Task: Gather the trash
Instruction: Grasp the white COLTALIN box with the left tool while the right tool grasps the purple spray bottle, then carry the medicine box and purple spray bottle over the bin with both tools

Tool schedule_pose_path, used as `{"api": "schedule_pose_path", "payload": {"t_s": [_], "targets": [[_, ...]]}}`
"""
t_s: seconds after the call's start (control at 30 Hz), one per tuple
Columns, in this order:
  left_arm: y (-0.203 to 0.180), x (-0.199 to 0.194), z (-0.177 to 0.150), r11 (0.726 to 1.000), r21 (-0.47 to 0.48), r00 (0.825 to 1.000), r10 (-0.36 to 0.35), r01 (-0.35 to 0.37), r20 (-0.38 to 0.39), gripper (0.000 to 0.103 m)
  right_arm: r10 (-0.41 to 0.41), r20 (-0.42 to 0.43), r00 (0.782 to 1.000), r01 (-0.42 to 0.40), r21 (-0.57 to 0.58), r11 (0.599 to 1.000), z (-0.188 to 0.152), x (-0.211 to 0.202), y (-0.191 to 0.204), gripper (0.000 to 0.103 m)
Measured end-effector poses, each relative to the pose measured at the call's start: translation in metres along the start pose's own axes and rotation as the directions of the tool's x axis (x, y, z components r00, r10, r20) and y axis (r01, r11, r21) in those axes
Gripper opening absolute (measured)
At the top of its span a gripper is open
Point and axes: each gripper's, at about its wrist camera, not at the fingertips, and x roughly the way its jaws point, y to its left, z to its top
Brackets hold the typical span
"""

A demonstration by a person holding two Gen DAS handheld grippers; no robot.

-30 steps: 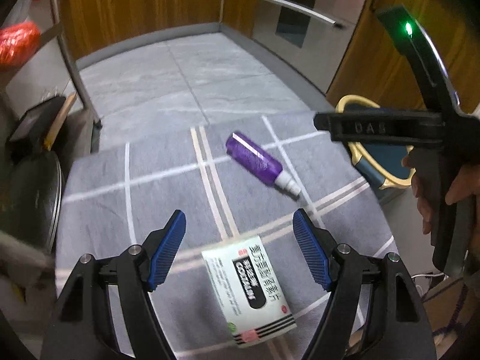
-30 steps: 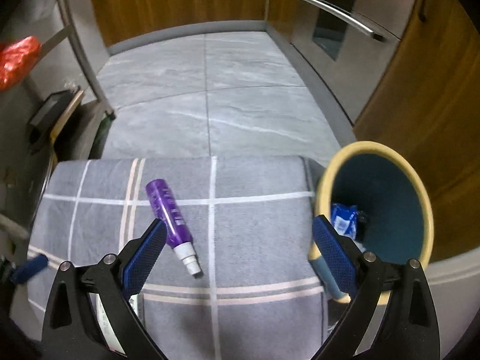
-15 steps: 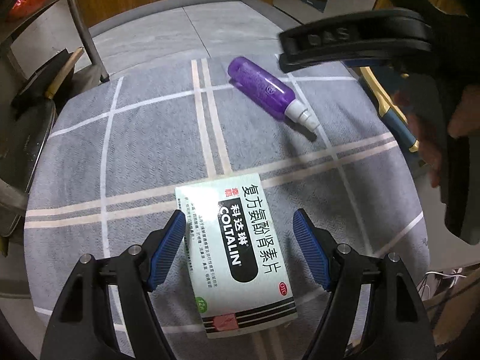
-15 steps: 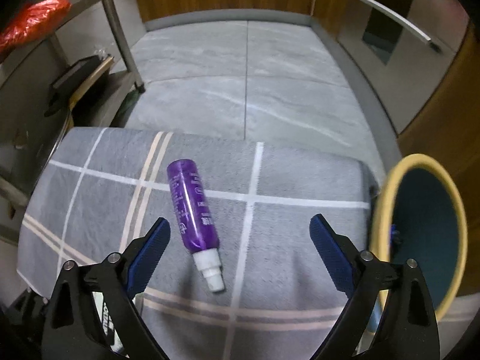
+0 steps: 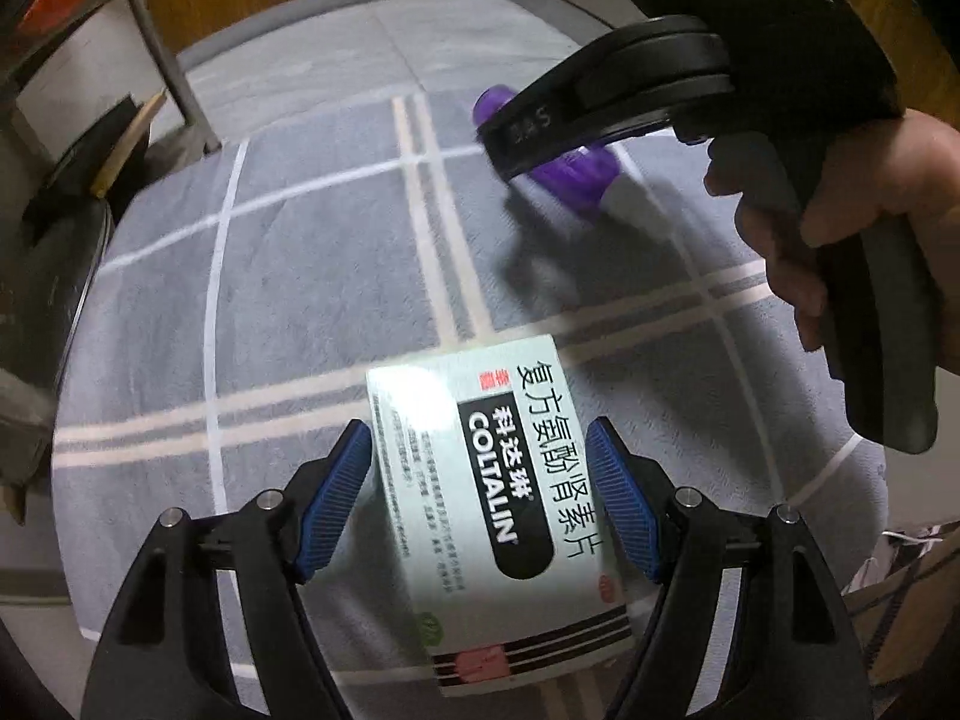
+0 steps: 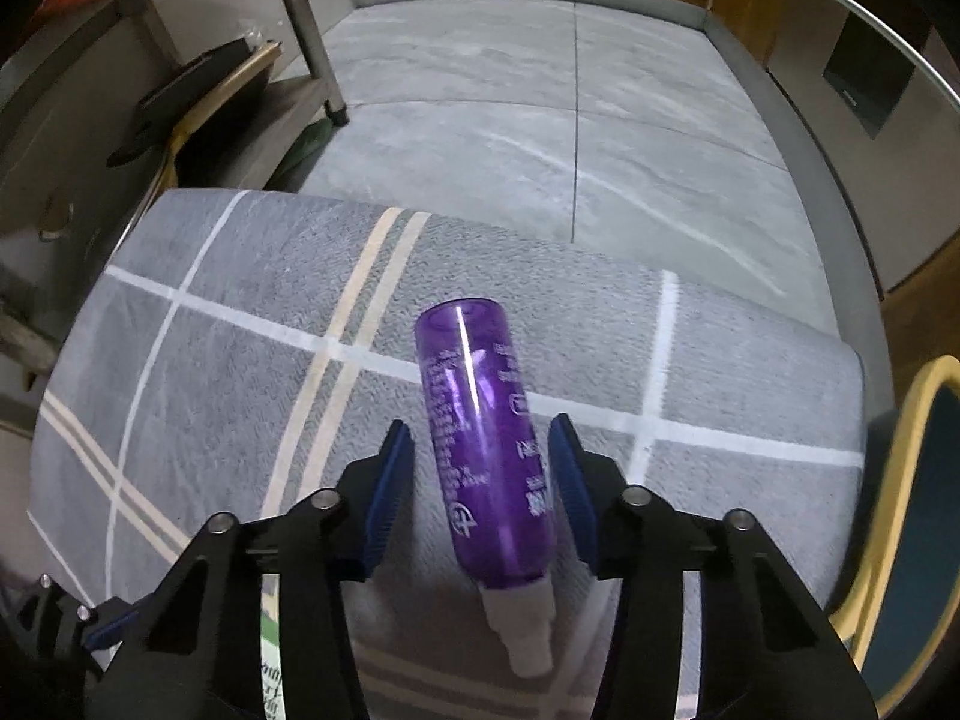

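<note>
A white Coltalin medicine box (image 5: 492,504) lies on the grey plaid cloth (image 5: 300,312). My left gripper (image 5: 480,474) is open with its blue pads on either side of the box, close to its sides. A purple spray bottle (image 6: 486,450) lies on the cloth, white nozzle toward me. My right gripper (image 6: 483,468) is open and straddles the bottle with a gap on each side. In the left wrist view the bottle (image 5: 576,180) is partly hidden behind the right gripper's body.
A teal bin with a yellow rim (image 6: 912,516) stands at the cloth's right edge. A metal rack with dark items (image 6: 198,90) stands at the left. Grey tiled floor (image 6: 540,120) lies beyond, with wooden cabinets behind.
Both grippers have moved forward and down: the left now straddles the medicine box, the right now straddles the purple bottle. Both jaws have narrowed. Neither object has moved.
</note>
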Motion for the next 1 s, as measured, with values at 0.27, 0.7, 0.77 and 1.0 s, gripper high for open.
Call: {"api": "schedule_pose_path", "payload": {"t_s": [0.27,0.7,0.77,1.0], "targets": [[-0.007,0.011,-0.006,1.0,0.014,0.998,-0.019,0.02,-0.059,0.076,-0.003,0.016,1.0,0.003,-0.011,1.0,0.002,0.001,0.001,0.036],[0.004,-0.003,0.007,0.995,0.033,0.996,-0.093,0.093,0.0,0.074,-0.028,0.094,0.995,0.025,0.033,0.999,-0.003,-0.041,-0.014,0.034],[0.002,-0.012,0.008,0.994,0.055,0.995,-0.095,0.093,0.03,0.074,-0.029,0.111,0.993,0.025,0.042,0.999,-0.005,-0.054,-0.018,0.033],[-0.01,-0.039,0.015,0.984,0.162,0.988,-0.097,0.077,0.122,0.074,-0.037,0.214,0.976,0.022,0.074,0.997,-0.014,-0.114,-0.029,0.033]]}}
